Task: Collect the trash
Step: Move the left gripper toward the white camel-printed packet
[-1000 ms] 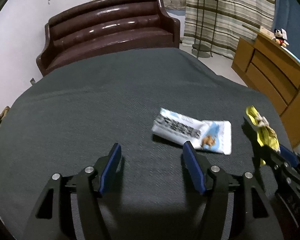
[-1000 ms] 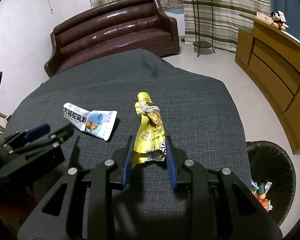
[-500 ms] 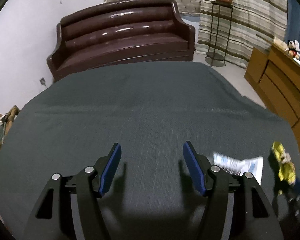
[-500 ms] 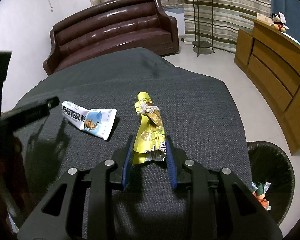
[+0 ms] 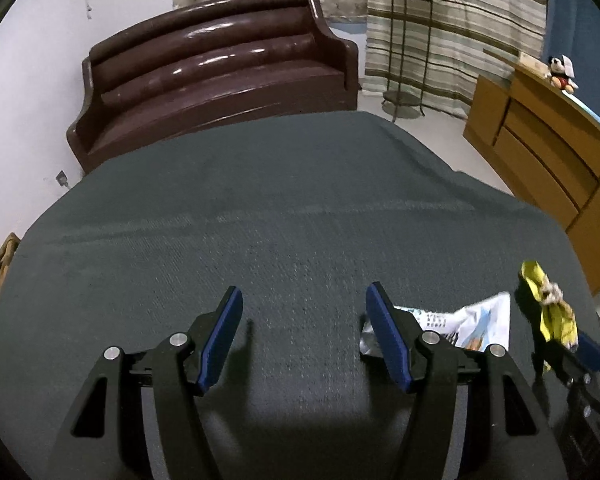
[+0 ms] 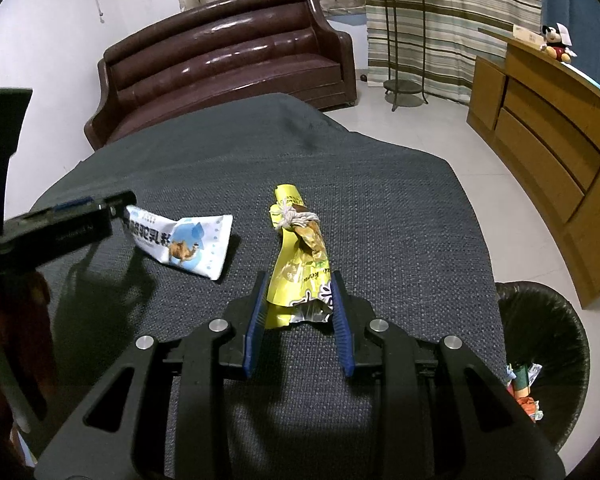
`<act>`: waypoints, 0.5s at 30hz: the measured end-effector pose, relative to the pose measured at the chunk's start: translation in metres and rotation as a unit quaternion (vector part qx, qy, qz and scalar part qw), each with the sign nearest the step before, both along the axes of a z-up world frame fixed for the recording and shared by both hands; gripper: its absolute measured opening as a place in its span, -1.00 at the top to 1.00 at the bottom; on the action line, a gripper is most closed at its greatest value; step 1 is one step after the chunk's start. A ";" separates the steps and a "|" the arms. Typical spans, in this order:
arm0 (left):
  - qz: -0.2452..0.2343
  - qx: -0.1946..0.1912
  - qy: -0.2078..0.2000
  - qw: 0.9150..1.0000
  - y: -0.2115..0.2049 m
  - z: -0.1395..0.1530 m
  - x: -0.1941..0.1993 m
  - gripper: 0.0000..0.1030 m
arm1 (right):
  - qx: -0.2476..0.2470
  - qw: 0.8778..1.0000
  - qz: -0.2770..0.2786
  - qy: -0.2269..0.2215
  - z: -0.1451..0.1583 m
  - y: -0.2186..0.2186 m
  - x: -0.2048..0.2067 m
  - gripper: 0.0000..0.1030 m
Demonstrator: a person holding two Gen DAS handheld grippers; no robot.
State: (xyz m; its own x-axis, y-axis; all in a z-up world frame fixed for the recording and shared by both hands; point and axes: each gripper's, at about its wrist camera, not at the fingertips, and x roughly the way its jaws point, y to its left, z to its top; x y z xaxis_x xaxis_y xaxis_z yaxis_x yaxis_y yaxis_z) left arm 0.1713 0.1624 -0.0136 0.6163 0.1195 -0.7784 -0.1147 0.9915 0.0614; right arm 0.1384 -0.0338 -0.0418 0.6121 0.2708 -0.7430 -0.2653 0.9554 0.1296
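The yellow wrapper [image 6: 300, 264], knotted with a bit of white string near its far end, lies on the grey cloth of the table [image 6: 380, 208] in the middle of the right wrist view. Its near end sits between the blue pads of the right tool [image 6: 299, 312], whose jaws stand narrow and press on it from both sides. In the left wrist view the same wrapper [image 5: 548, 308] shows at the right edge, its near end meeting the dark, blurred body of the right tool.

To its left in the right wrist view, apart from it, lies a white and blue wrapper [image 6: 184, 240] printed with a camel. It rests flat on the cloth, and the tip of the left tool [image 6: 100, 216] comes in from the left edge to just beside its left end. In the left wrist view this white wrapper [image 5: 460, 320] sits at lower right, partly hidden behind the right finger of the left tool [image 5: 304, 308]. That tool's jaws stand wide with only bare cloth between them.

At the lower right of the right wrist view a black bin [image 6: 540, 344] stands on the floor beside the table, with some coloured scraps inside. Beyond the table are a dark brown sofa [image 6: 228, 52], striped curtains [image 6: 420, 12] and a wooden cabinet [image 6: 548, 120].
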 end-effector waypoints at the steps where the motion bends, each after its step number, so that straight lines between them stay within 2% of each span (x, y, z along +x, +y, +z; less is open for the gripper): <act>1: -0.003 0.001 0.002 1.000 0.000 0.000 -0.002 -0.22 | 0.000 1.000 0.000 0.000 0.000 0.000 0.000 0.42; 15: -0.054 -0.014 0.035 0.998 -0.020 -0.008 -0.030 -0.22 | 0.003 1.000 -0.001 -0.002 0.002 -0.003 -0.003 0.42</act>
